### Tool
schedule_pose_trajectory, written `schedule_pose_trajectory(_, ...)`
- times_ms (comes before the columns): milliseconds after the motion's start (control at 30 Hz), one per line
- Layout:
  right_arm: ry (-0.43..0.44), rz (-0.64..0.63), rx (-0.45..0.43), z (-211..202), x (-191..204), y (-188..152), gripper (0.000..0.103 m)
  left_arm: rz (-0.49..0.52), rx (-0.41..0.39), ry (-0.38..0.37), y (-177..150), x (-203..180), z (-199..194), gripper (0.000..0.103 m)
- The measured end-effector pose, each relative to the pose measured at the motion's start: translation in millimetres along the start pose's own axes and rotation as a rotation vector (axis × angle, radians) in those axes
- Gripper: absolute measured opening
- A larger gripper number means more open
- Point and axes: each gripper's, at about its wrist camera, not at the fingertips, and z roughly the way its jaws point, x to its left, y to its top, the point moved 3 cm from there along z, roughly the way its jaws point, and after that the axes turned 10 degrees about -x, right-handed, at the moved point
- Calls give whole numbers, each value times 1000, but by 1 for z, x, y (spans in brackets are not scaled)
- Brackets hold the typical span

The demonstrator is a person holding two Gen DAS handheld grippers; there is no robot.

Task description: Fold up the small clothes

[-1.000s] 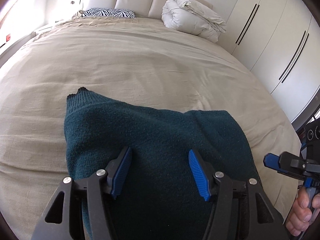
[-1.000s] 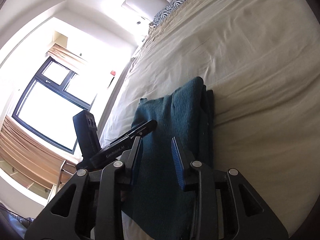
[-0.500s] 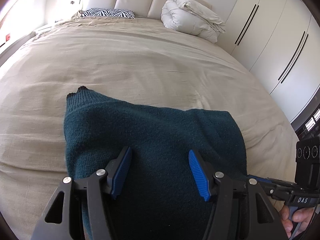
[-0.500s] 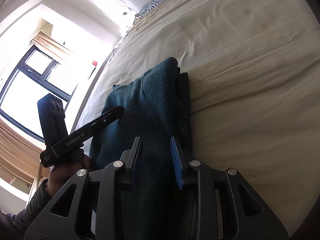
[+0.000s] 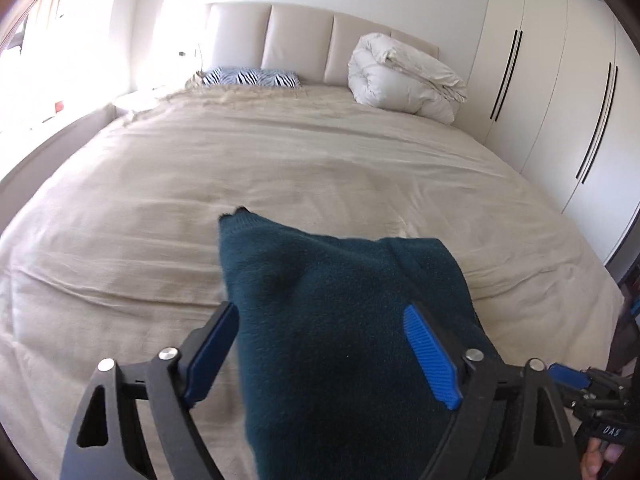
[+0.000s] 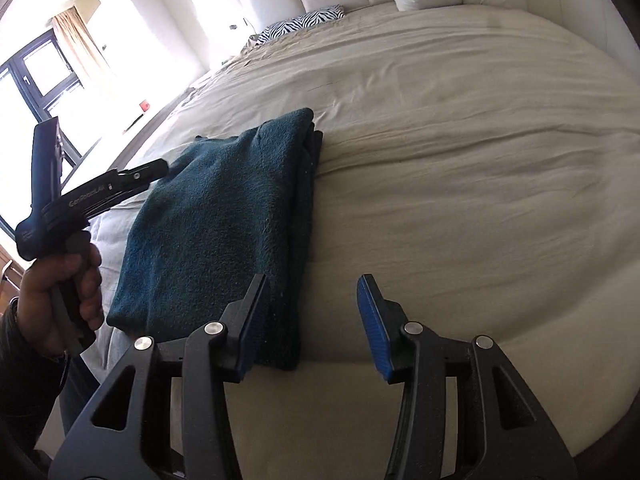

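Folded teal sweater (image 6: pixel 224 216) flat on beige bedsheet (image 6: pixel 460 160); left gripper (image 5: pixel 324 354) jaws opening wide above it, right gripper (image 6: pixel 310 324) jaws opening beside its edge, nothing clamped

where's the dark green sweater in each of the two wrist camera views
Left wrist view: sweater fills the lower centre, lying on the bed between the spread fingers.
Right wrist view: sweater lies folded left of centre, near the bed's edge.
Shared landmark: zebra pillow at the headboard.
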Motion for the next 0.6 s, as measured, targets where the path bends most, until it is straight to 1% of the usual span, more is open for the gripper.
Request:
schedule_pose_trajectory(33, -20, -19, -27, -8, 3, 4, 44, 28, -49, 30, 3, -2, -18, 103)
schedule_pose_trajectory(67, -37, -40, -59, -17, 7, 8, 45, 57, -103, 58, 6, -5, -38, 103)
schedule_pose_trajectory(133, -72, -78, -135, -37, 16, 18, 50, 104, -185, 94, 10, -10, -73, 103)
schedule_pose_trajectory(200, -102, -111, -227, -56, 30, 32, 66, 132, -248, 142, 16, -13, -101, 103)
schedule_pose_trajectory(233, -111, -125, -283, -66, 36, 38, 71, 141, -270, 170, 18, -14, -114, 103)
schedule_pose_trajectory(267, -119, -133, -339, -78, 42, 45, 81, 146, -280, 188, 20, -14, -125, 103)
schedule_pose_trajectory(300, -127, -141, -400, -91, 48, 50, 90, 147, -284, 197, 22, -13, -135, 103)
schedule_pose_trajectory(333, -139, -153, -462, -104, 54, 55, 95, 137, -288, 203, 25, -11, -143, 103)
schedule_pose_trajectory(367, -156, -169, -521, -118, 60, 59, 103, 119, -287, 224, 27, -8, -152, 103)
schedule_pose_trajectory(433, -198, -204, -625, -139, 72, 66, 103, 120, -282, 289, 33, -5, -165, 103)
schedule_pose_trajectory(467, -210, -217, -651, -148, 77, 71, 103, 126, -278, 319, 34, -5, -170, 103)
schedule_pose_trajectory(500, -208, -227, -660, -153, 82, 75, 103, 124, -257, 341, 36, -3, -171, 103)
schedule_pose_trajectory(533, -198, -232, -656, -159, 87, 79, 103, 113, -225, 345, 36, -1, -171, 103)
schedule_pose_trajectory(600, -178, -226, -630, -164, 93, 84, 103, 73, -162, 314, 32, 4, -170, 103)
